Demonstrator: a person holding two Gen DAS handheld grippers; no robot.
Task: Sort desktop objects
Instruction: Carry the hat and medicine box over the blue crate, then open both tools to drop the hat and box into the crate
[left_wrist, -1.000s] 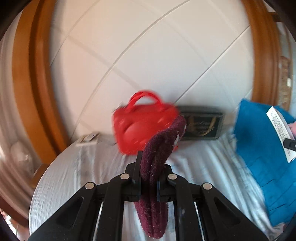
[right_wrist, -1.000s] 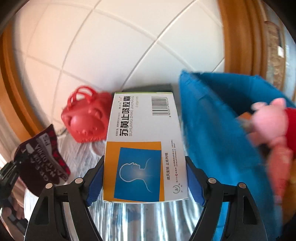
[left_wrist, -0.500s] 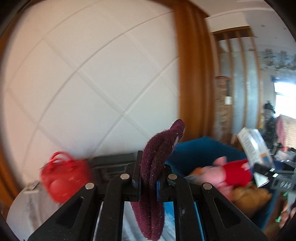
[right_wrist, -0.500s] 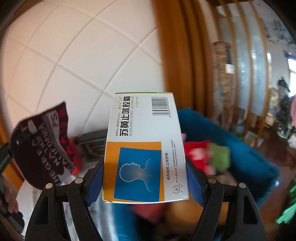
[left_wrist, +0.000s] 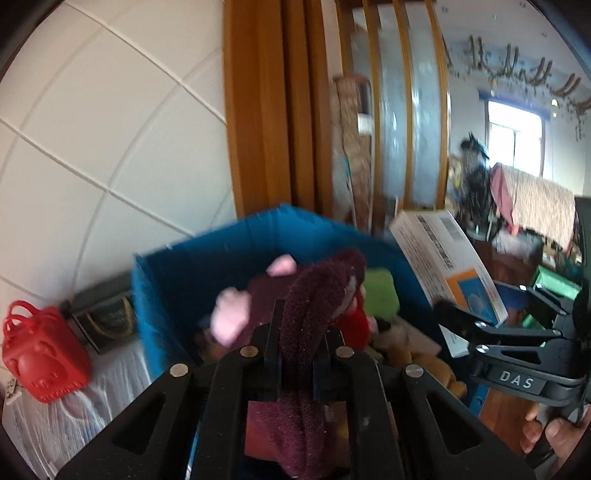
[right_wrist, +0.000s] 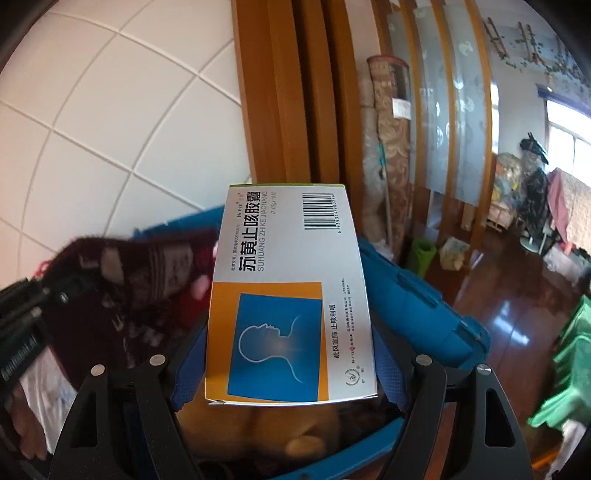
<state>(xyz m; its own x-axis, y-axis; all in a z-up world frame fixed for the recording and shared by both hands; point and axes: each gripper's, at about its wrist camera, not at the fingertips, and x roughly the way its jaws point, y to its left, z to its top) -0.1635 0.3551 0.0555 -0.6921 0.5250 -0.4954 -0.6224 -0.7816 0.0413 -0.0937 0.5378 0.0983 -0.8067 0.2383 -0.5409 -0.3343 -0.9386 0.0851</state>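
My left gripper (left_wrist: 295, 343) is shut on a maroon knitted sock (left_wrist: 314, 295) that hangs between its jaws. The sock (right_wrist: 122, 288) shows white lettering in the right wrist view. My right gripper (right_wrist: 288, 354) is shut on a white, orange and blue medicine box (right_wrist: 288, 299), held flat between blue pads. The box (left_wrist: 443, 254) also appears at the right of the left wrist view, above the right gripper (left_wrist: 458, 325). Both grippers hover over an open blue fabric bin (left_wrist: 207, 266), whose rim (right_wrist: 424, 306) lies under the box. Plush toys, one pink (left_wrist: 236, 314), fill the bin.
A red bear-shaped bag (left_wrist: 40, 354) and a dark box (left_wrist: 107, 317) stand on the white tablecloth (left_wrist: 55, 417) left of the bin. White tiled wall and a wooden frame (left_wrist: 266, 110) rise behind. Dark wooden floor (right_wrist: 498, 295) and green cloth (right_wrist: 565, 369) lie to the right.
Both grippers swung right from the table toward the blue bin and now hang over it. The red bag slid to the far left of the left wrist view. Both grips are unchanged.
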